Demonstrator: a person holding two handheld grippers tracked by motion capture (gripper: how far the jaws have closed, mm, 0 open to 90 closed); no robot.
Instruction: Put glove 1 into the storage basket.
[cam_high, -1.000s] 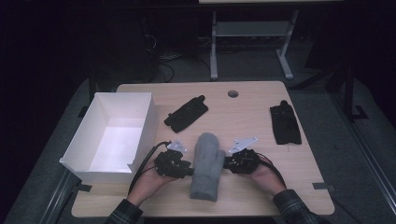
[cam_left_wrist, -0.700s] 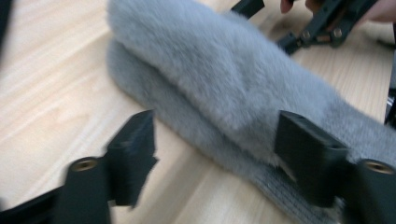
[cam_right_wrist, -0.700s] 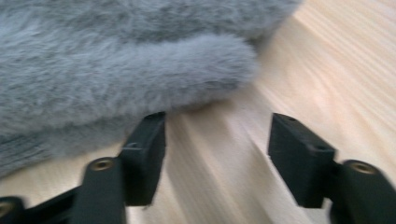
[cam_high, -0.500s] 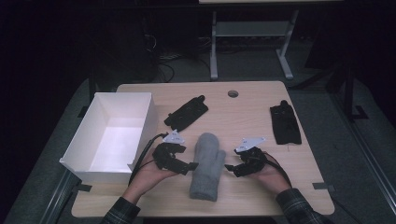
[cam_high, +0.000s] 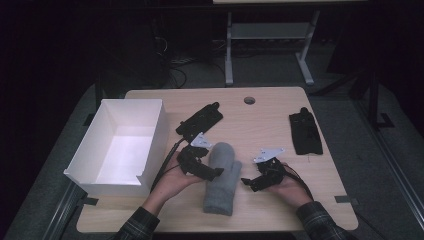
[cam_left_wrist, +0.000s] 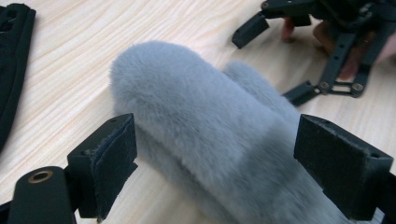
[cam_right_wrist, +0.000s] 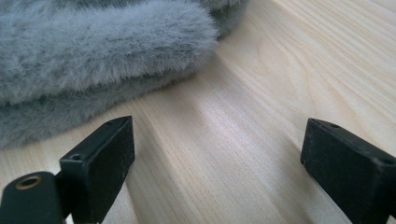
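Note:
A grey fuzzy mitten lies flat on the wooden table, cuff toward the front edge. My left gripper hovers at its left side. In the left gripper view its jaws have just been opening and stand wide, with the mitten between them and the pads clear of the fur. My right gripper sits just right of the mitten. Its jaws have also just been opening, over bare wood, with the mitten off to the upper left.
A white open box stands at the table's left. One black glove lies behind the mitten and another at the right. A round cable hole is near the far edge. The right gripper is also in the left gripper view.
Both grippers have opened and let go of the grey mitten. The left one lifted and drew back to the left; the right one pulled slightly away to the right.

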